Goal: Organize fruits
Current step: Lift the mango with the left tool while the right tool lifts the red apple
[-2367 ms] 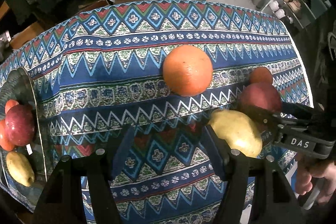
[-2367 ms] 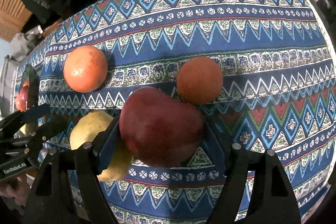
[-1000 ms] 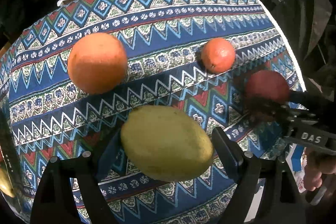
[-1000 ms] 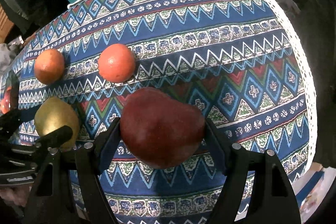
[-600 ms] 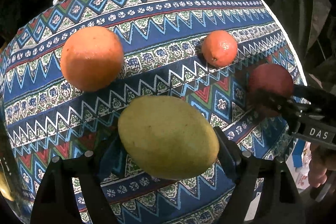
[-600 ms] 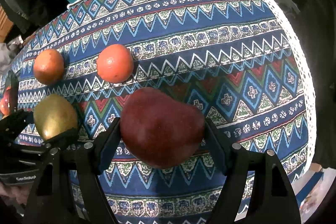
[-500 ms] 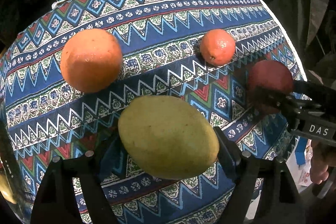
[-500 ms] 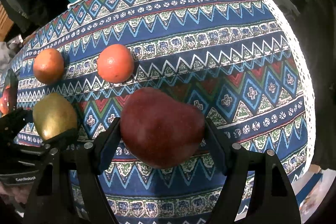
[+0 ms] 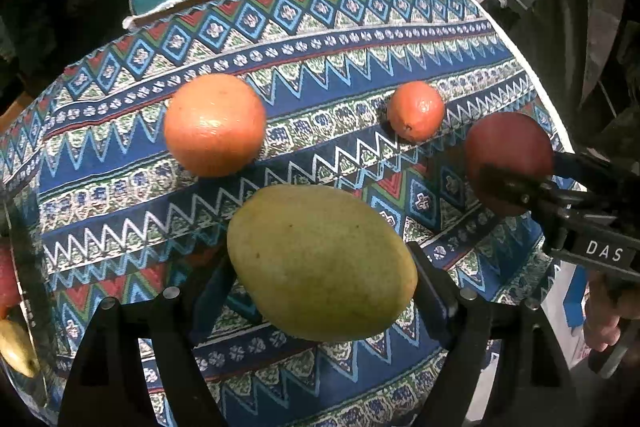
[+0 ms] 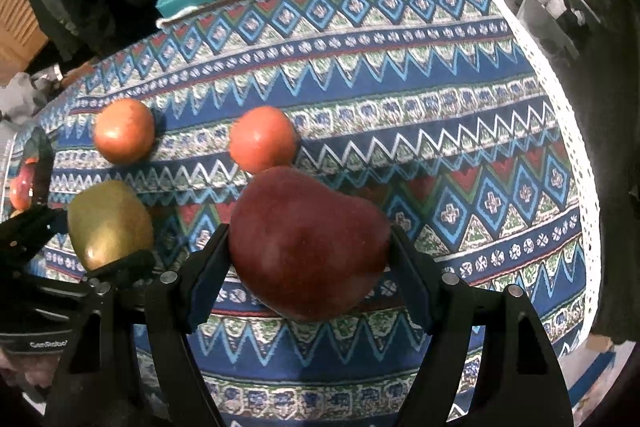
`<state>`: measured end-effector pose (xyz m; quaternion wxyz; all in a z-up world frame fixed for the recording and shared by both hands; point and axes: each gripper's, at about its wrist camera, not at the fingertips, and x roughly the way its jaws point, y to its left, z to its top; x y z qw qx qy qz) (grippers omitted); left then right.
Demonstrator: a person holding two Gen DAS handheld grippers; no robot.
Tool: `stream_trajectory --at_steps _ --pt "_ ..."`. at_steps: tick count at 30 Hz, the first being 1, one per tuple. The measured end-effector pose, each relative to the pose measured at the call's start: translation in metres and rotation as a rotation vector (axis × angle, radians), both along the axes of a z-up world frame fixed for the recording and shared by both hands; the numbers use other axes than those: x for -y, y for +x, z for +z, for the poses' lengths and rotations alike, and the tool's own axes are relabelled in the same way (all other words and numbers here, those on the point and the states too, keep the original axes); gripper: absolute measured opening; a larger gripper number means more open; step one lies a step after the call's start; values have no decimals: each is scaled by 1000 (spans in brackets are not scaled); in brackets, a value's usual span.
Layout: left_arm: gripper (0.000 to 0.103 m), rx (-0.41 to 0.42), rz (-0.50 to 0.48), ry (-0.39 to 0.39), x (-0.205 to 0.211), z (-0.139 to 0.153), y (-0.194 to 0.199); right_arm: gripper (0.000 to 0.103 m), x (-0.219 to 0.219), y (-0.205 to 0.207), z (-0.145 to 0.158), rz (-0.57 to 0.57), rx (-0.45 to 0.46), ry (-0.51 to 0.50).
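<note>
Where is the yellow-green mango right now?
The yellow-green mango sits clamped in the left hand-held gripper, low centre in the left wrist view, nearer the camera than the large orange.

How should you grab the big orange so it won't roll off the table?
Grip the big orange across its widest middle, coming straight down from above. It is round and sits loose on the tablecloth, so a side push would probably roll it. Nothing crowds its left or right flanks.
</note>
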<state>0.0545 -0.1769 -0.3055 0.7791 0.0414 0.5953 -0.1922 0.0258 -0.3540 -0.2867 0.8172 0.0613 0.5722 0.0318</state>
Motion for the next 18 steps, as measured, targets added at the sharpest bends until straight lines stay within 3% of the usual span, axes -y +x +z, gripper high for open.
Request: stream_trajectory --at_steps 18 --pt "83 144 89 -66 -42 77 -7 76 -27 -2 76 79 168 -35"
